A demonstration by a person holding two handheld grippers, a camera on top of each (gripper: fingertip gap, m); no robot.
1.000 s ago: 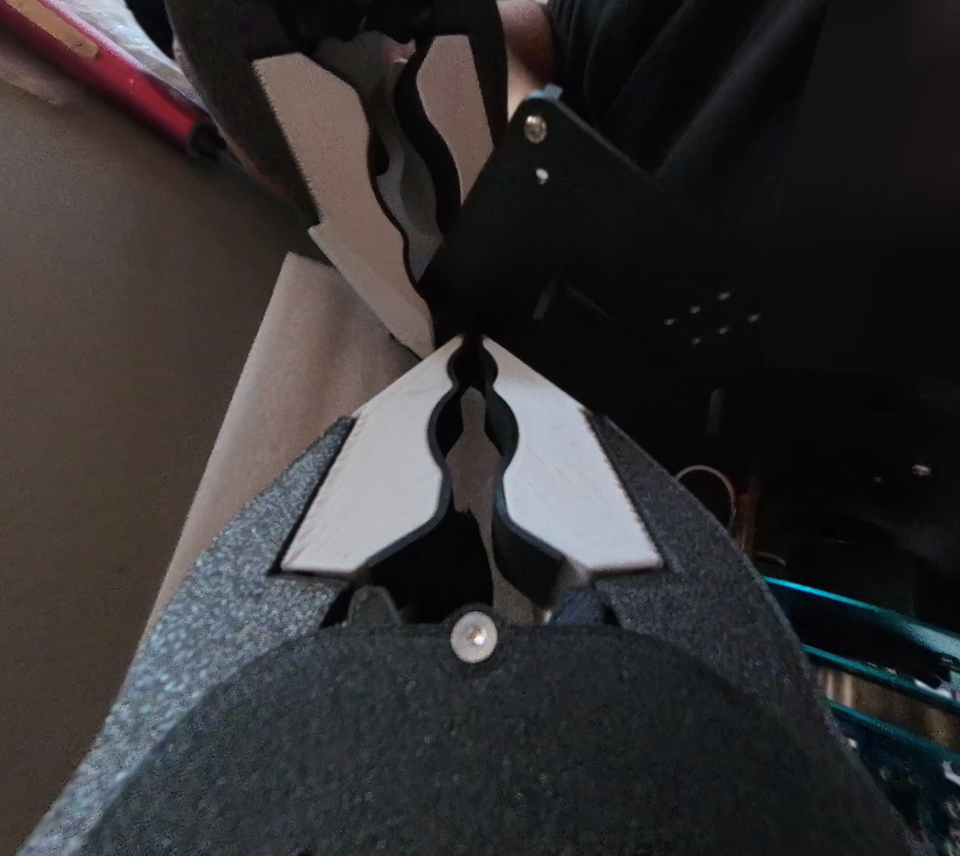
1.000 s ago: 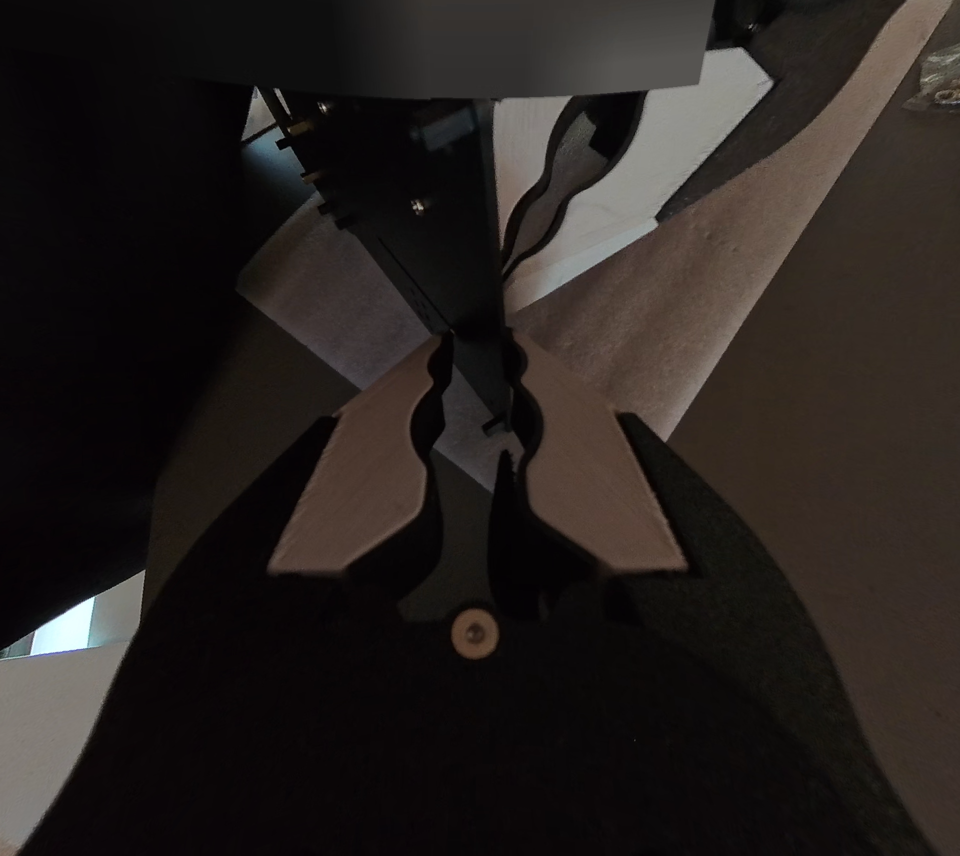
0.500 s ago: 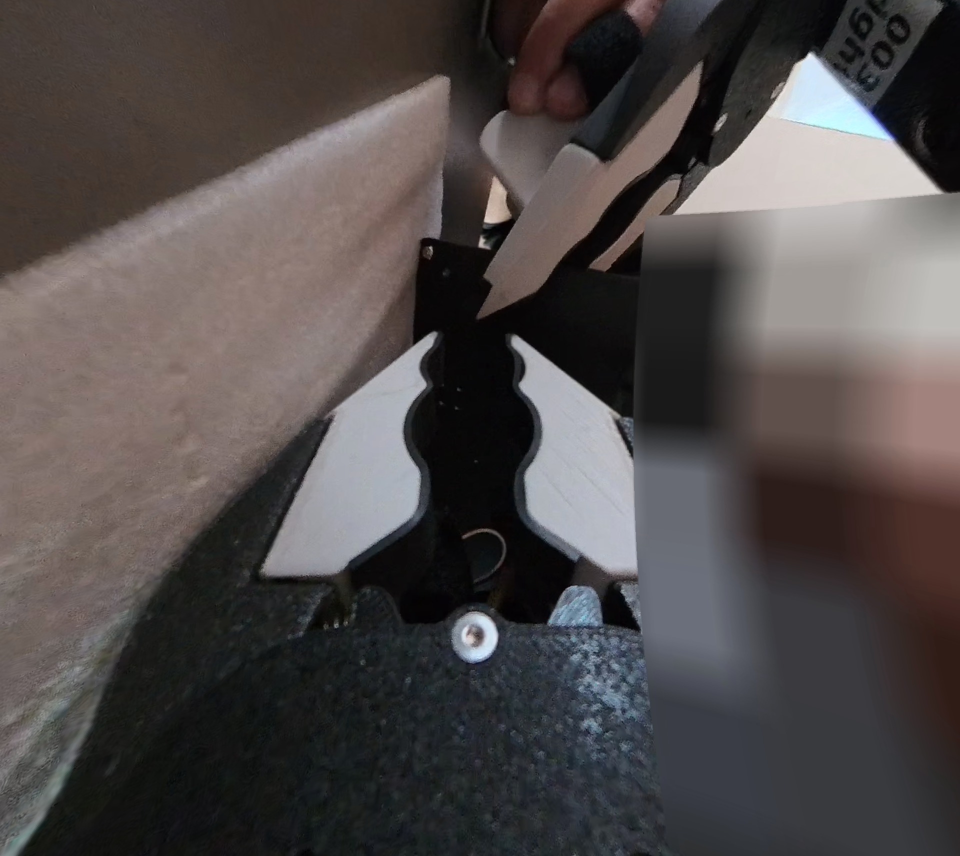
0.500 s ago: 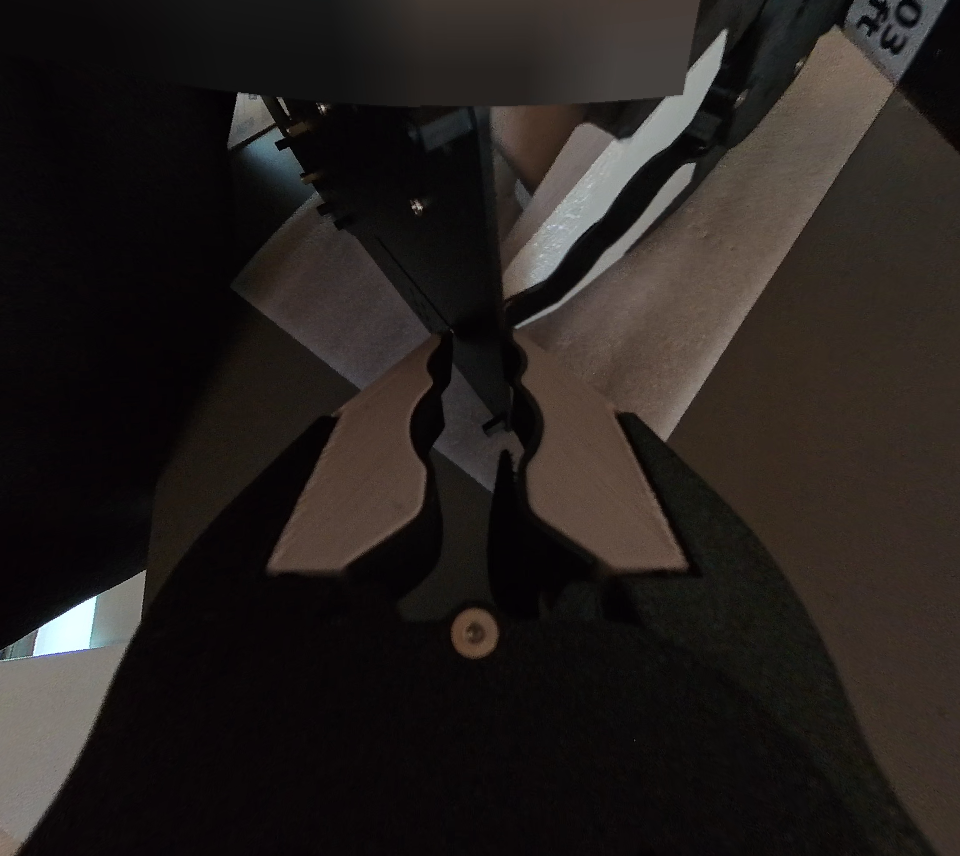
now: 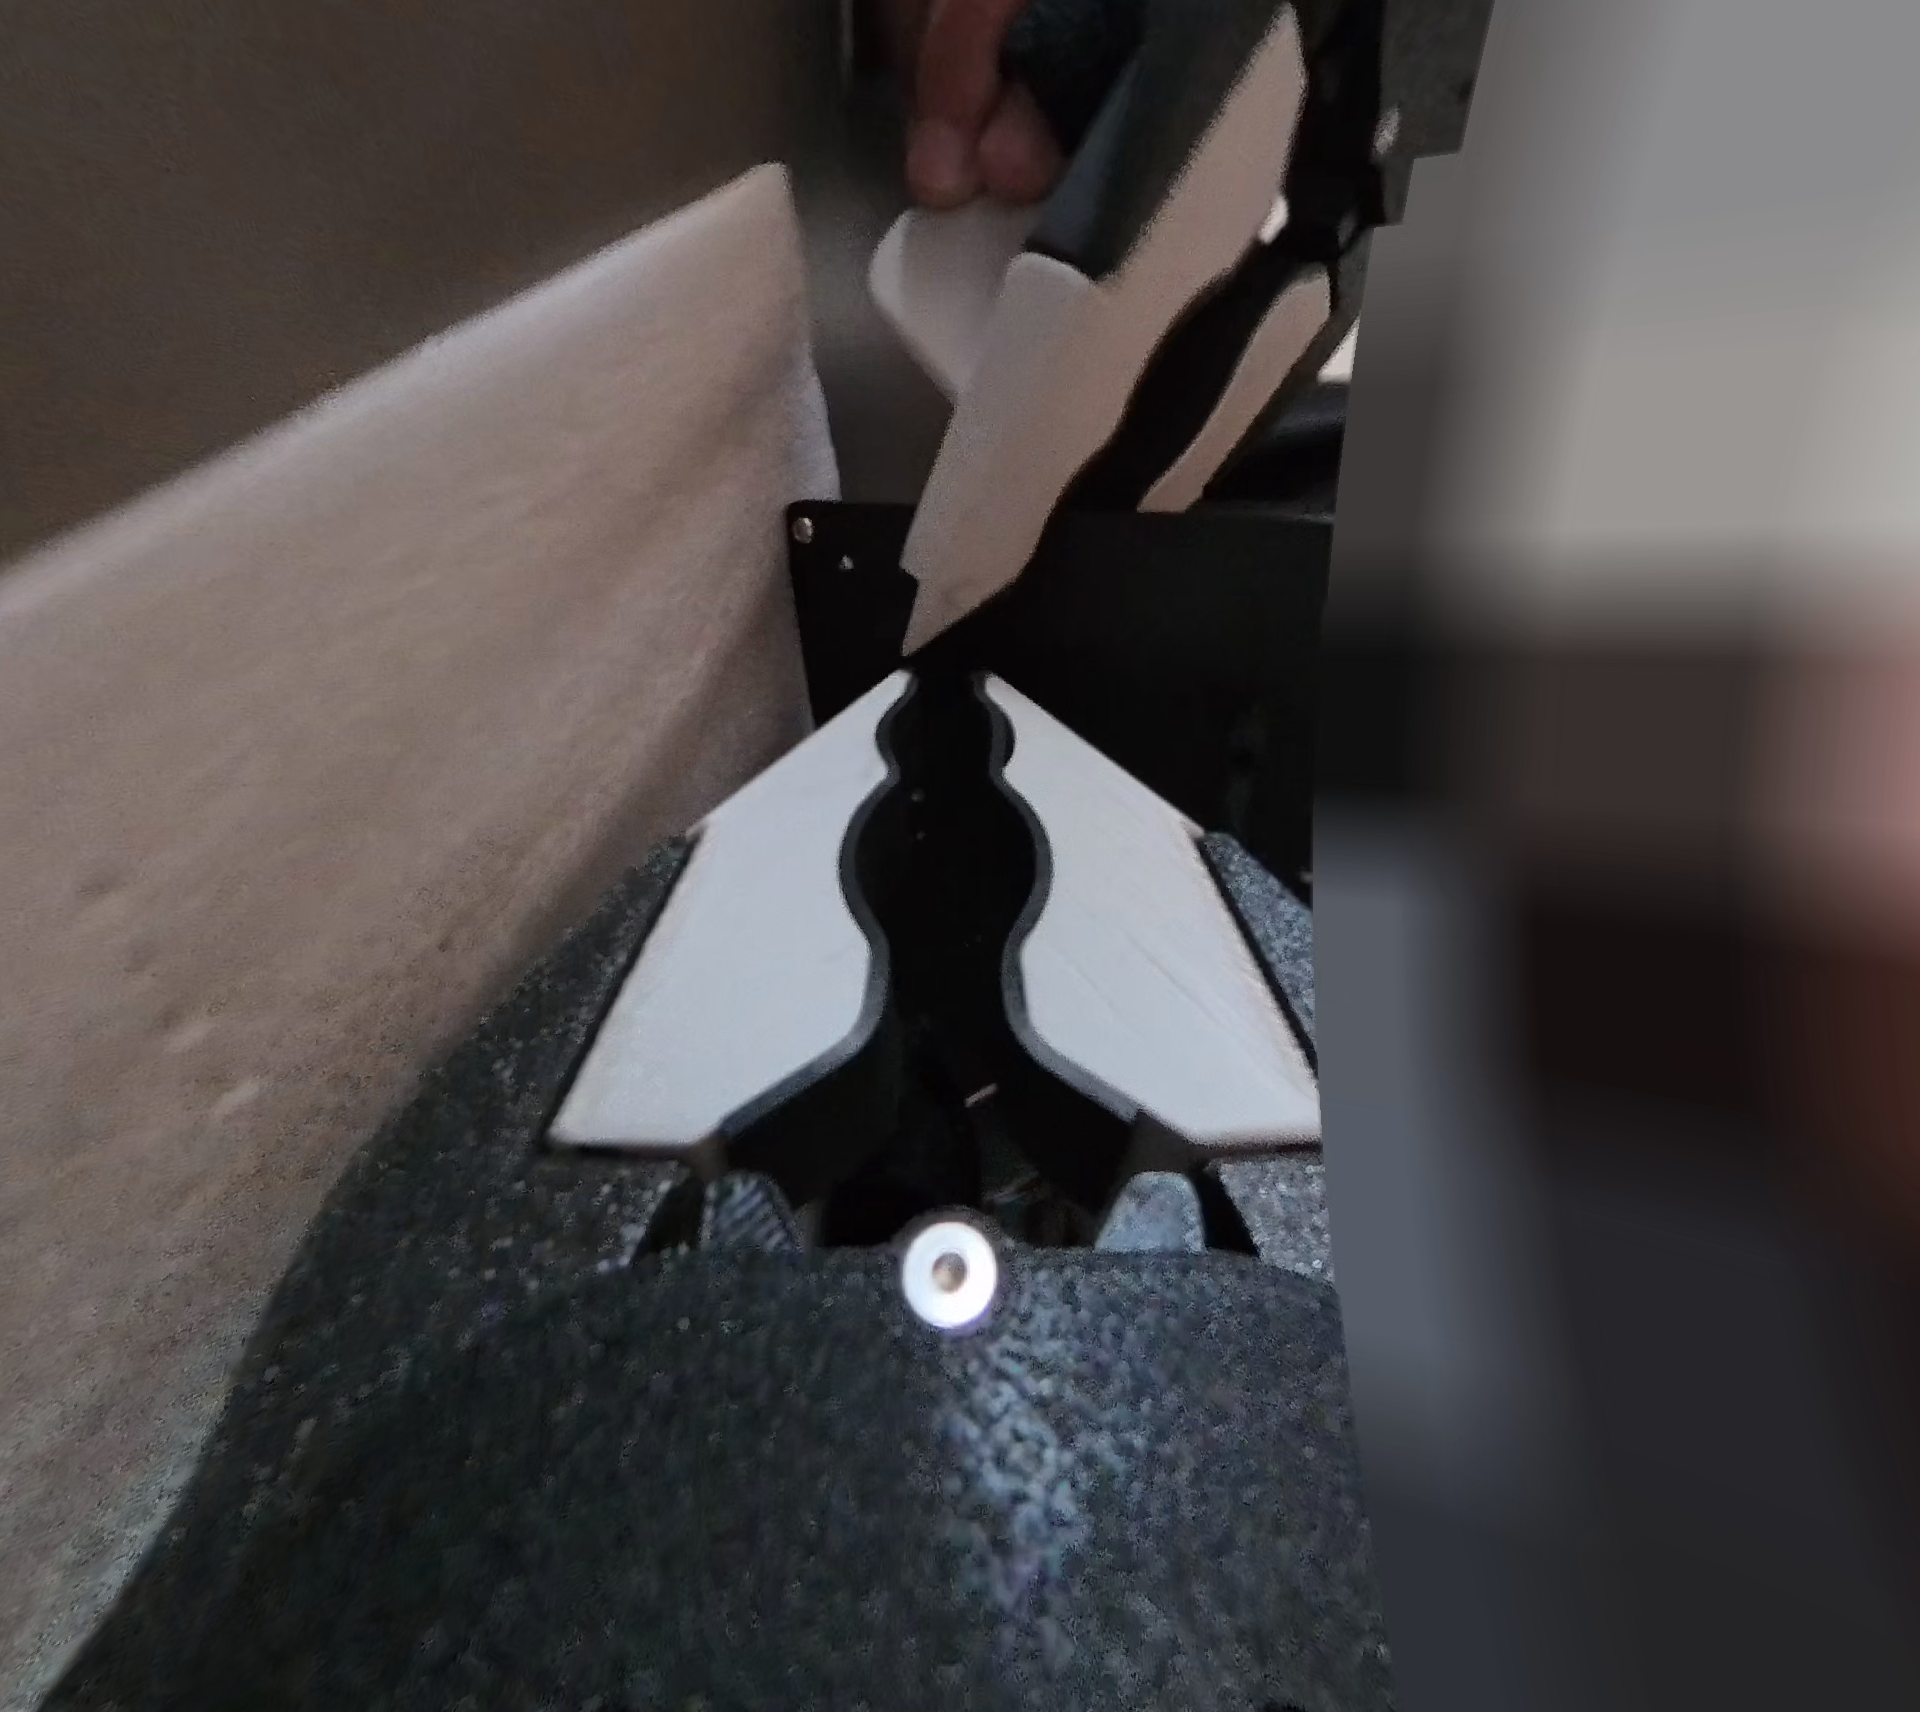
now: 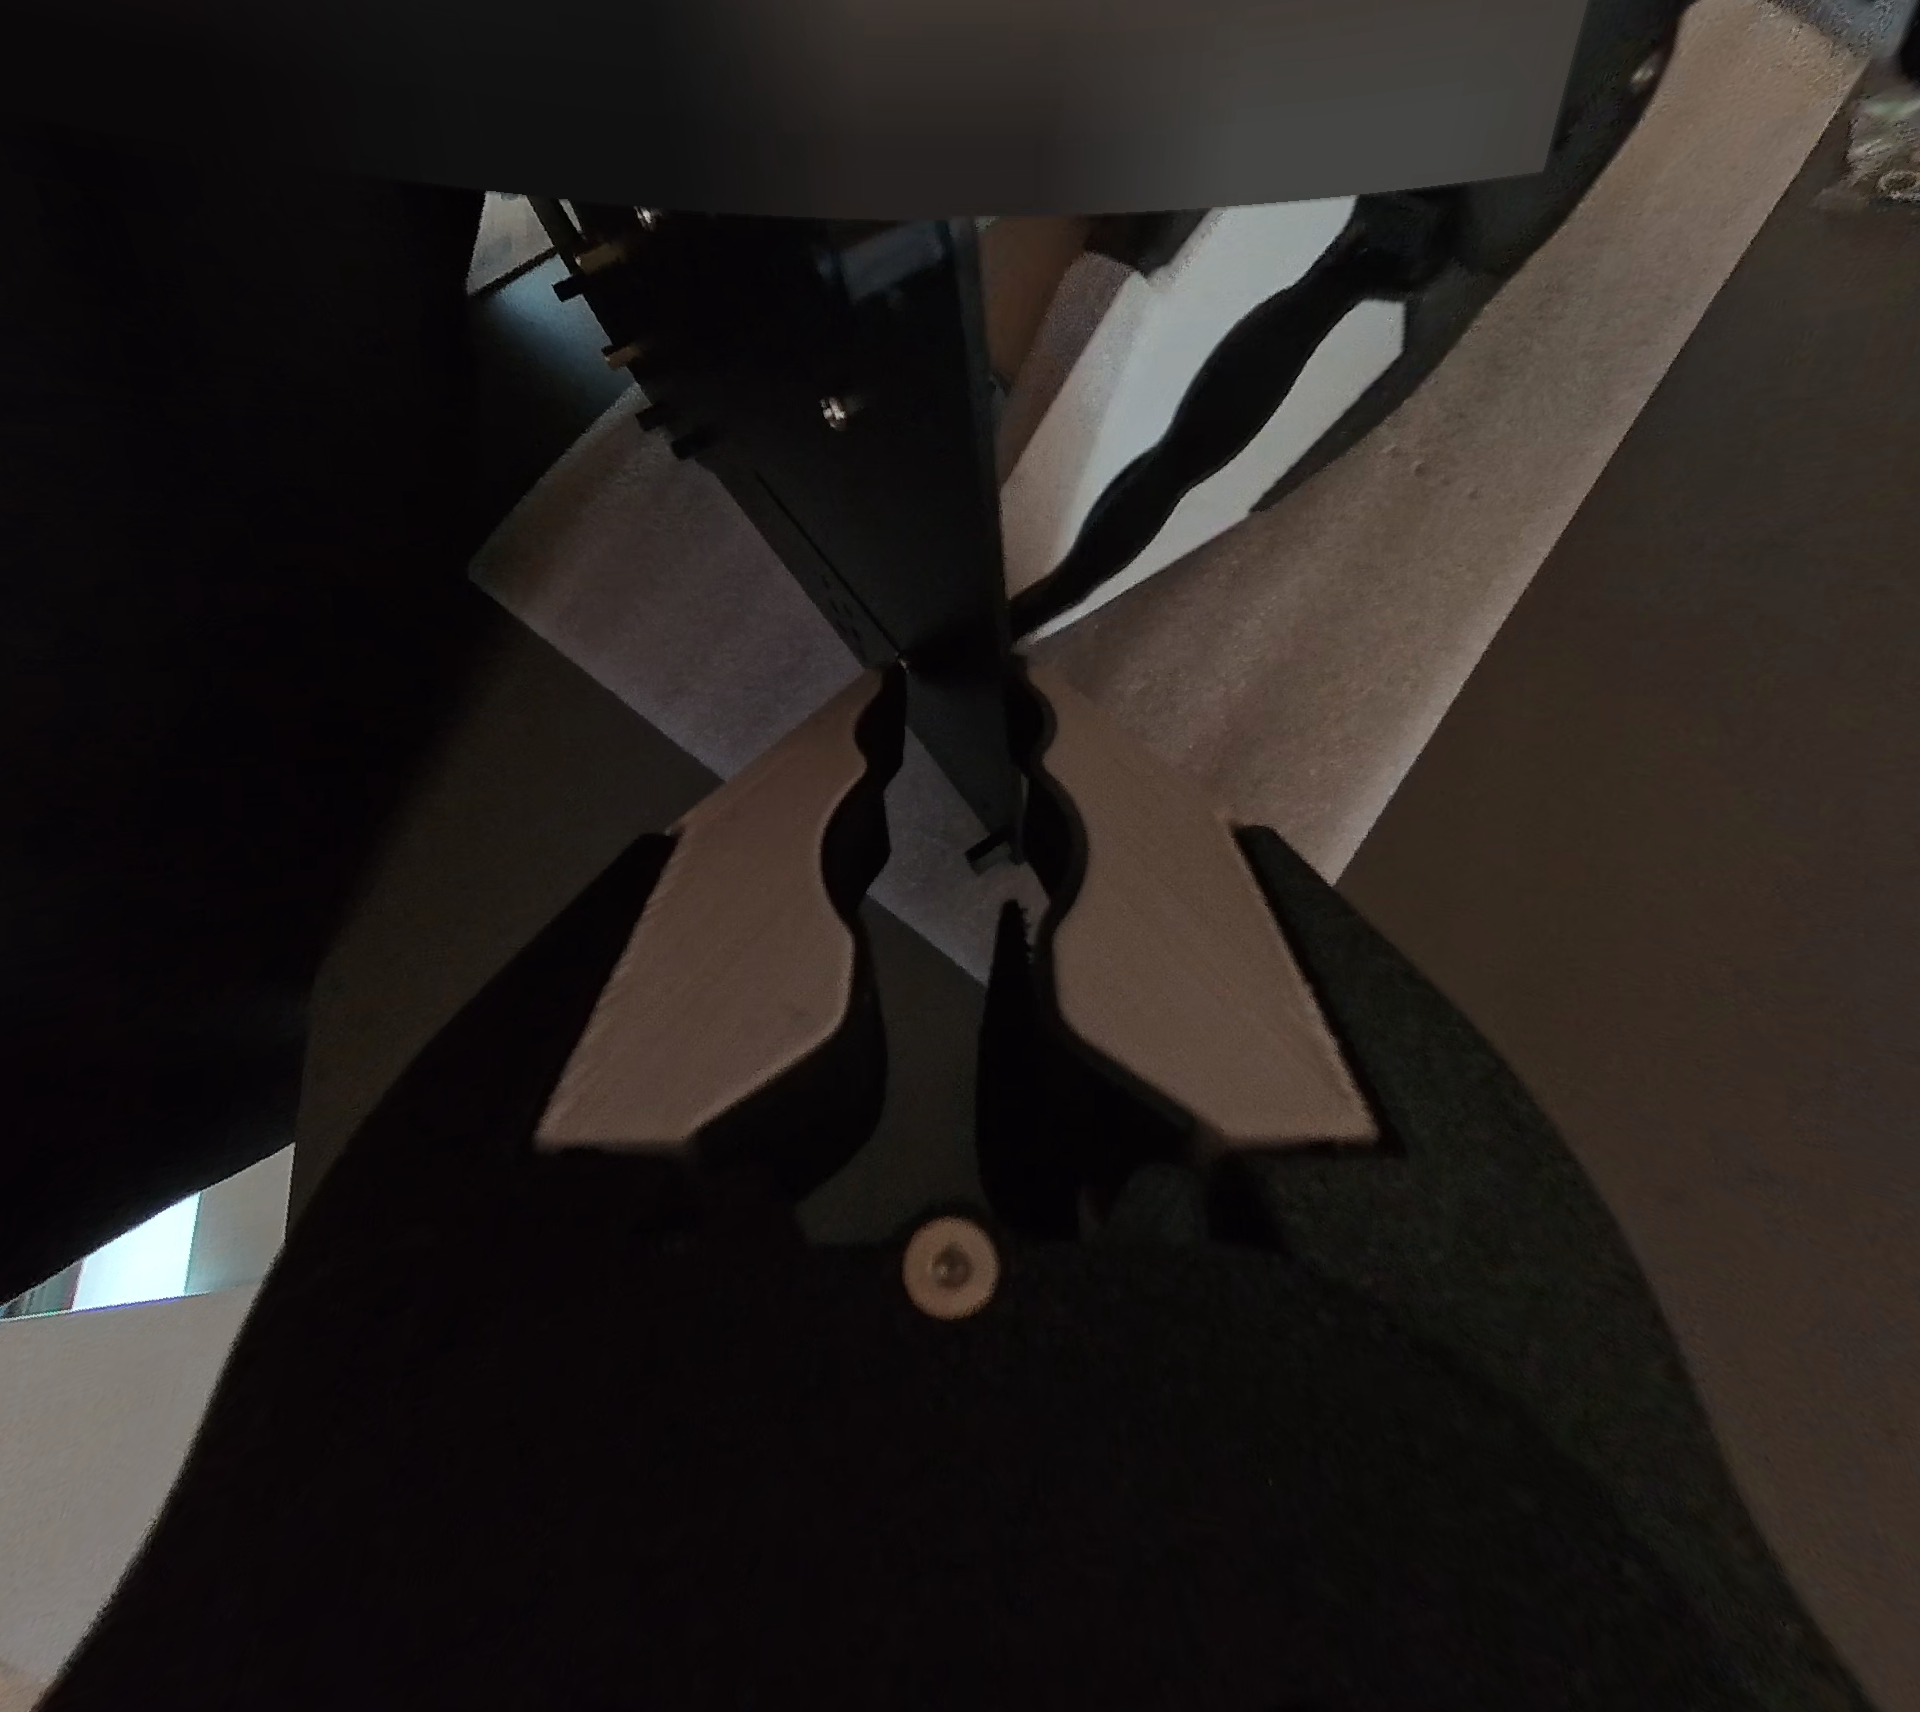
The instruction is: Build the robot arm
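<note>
Left gripper (image 5: 943,675) spread wider around black panel (image 5: 1143,582), right gripper (image 6: 961,675) clamping panel corner.

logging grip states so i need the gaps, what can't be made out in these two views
Left wrist view: a blur patch covers the right side and hides the far end of the black panel.
Left wrist view: whether the left gripper jaws press the panel, dark on dark.
Right wrist view: a blur patch hides the panel's top, above the right gripper.
Right wrist view: the small studs on the panel's edge are too dark to name.
</note>
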